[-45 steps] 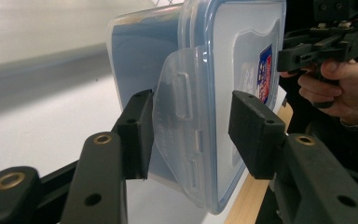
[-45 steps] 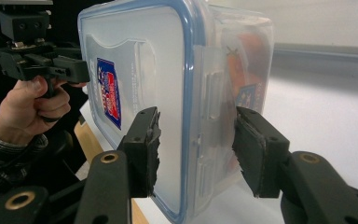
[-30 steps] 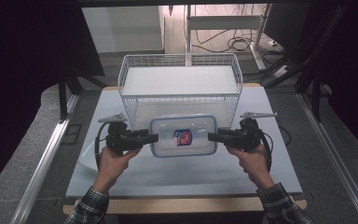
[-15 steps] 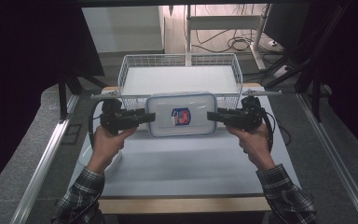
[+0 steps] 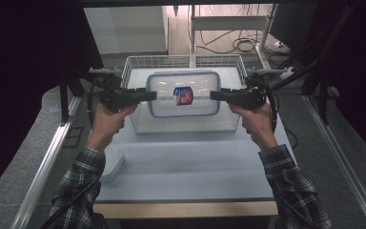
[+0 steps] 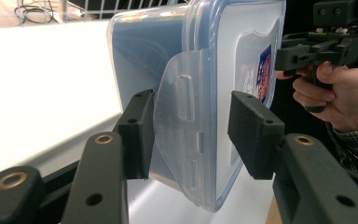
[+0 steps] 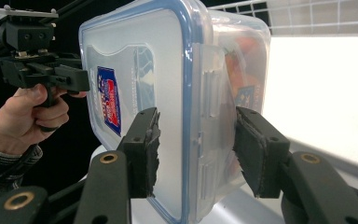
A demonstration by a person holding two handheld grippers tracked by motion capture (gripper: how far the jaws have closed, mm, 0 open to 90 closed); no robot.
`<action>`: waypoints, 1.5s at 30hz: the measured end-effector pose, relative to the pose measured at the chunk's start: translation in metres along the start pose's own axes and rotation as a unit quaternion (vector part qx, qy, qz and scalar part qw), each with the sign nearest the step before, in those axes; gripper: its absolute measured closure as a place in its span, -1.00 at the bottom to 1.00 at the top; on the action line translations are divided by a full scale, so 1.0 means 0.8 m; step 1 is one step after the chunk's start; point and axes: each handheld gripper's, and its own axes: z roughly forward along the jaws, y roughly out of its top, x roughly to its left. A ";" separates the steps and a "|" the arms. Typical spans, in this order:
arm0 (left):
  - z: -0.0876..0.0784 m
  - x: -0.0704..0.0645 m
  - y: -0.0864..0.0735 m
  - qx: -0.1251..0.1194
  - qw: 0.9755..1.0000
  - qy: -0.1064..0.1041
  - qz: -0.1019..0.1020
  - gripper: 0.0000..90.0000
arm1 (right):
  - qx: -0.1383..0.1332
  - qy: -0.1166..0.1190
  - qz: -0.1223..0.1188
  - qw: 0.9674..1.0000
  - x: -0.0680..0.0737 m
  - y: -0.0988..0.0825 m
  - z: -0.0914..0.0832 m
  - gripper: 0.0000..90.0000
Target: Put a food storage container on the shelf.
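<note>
In the high view we hold the clear lidded container (image 5: 183,93) between our left gripper (image 5: 148,95) and our right gripper (image 5: 217,95), each clamped on one short end. A second ago it hung low over the white table (image 5: 186,162), in front of the wire basket (image 5: 134,64); now we have lifted it and carried it forward until it hangs above the basket's open top. We judge that the carry is nearly done and a straight lowering between the wire walls is what remains. The container lies flat, lid up with its red and blue label showing, its long axis running from one gripper to the other, in line with the basket's long side. A small white lidded tub (image 5: 112,162) sits at the table's left edge, beside our left sleeve.

In the left gripper view our jaws stand half-closed around the container's end, with the hinged latch flap (image 6: 182,135) between the pads (image 6: 137,135).

In the right gripper view the jaws grip the other end likewise, one pad on the lid, one underneath.
</note>
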 end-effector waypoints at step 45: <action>0.038 0.050 0.031 -0.035 0.999 0.037 -0.008 -0.01 | 0.003 -0.047 0.007 0.999 -0.045 0.049 0.042 0.13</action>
